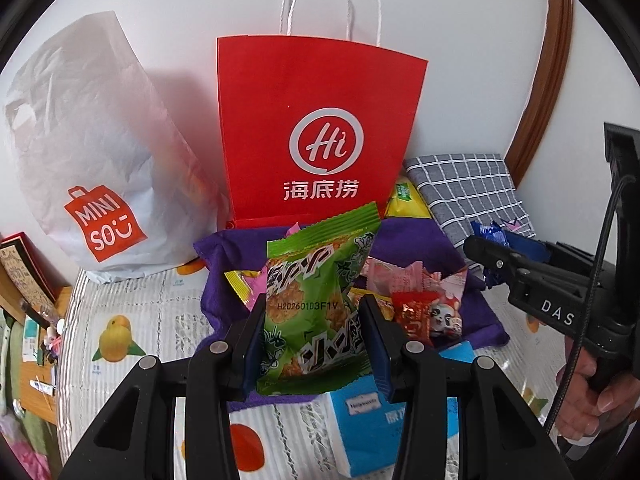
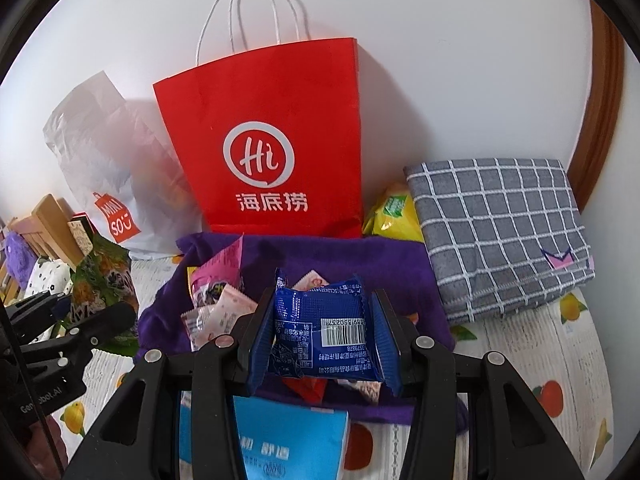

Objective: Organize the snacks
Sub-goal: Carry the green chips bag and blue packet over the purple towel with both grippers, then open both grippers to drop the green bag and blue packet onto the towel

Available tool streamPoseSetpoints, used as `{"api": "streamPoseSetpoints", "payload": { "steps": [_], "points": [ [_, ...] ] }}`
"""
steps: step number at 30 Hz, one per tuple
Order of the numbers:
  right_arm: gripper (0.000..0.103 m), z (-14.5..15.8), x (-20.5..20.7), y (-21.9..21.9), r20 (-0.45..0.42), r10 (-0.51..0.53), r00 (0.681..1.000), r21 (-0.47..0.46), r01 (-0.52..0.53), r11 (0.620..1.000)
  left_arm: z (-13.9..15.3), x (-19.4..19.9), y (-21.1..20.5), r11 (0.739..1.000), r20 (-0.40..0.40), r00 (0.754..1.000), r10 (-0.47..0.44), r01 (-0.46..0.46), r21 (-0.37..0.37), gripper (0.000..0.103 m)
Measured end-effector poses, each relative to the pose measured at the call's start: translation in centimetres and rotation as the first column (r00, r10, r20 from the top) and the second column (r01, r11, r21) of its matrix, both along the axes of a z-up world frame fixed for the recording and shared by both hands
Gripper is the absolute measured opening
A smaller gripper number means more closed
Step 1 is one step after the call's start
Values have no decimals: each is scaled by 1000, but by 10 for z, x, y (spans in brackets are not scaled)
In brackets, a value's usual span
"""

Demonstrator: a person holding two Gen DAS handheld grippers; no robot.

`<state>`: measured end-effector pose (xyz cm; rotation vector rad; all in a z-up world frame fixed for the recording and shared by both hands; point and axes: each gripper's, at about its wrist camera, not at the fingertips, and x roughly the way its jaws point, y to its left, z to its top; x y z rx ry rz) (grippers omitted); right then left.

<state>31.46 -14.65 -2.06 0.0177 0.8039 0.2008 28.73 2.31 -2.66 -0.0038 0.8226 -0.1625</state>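
My left gripper [image 1: 312, 332] is shut on a green snack packet [image 1: 316, 304] and holds it upright above a purple cloth [image 1: 420, 240] strewn with several small pink, red and yellow snack packets [image 1: 424, 312]. My right gripper [image 2: 320, 340] is shut on a blue snack packet [image 2: 324, 328] over the same purple cloth [image 2: 380, 264]. A red paper bag [image 1: 316, 128] stands behind the cloth against the wall; it also shows in the right wrist view [image 2: 268, 136]. The right gripper appears at the right of the left wrist view [image 1: 500, 256], and the left gripper at the left of the right wrist view [image 2: 84, 312].
A white Miniso plastic bag [image 1: 92, 152] stands left of the red bag. A folded grey checked cloth [image 2: 496, 232] and a yellow packet [image 2: 392, 212] lie at the right. A blue tissue pack [image 2: 280, 440] sits in front. The fruit-print table cover [image 1: 132, 320] lies underneath.
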Motion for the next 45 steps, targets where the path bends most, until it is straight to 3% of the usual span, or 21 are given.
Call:
{"api": "streamPoseSetpoints", "payload": {
  "steps": [27,45],
  "points": [
    [46,-27,47,-4,-26,26,999,-42,-27,999,-31,44,6,1000,-56,998,-9,9,-1,42],
    [46,-64,62,3,-121,51,991,-93,-62,994,-59,74,-16,999,-114,993,-43,41,-20,42]
  ]
}}
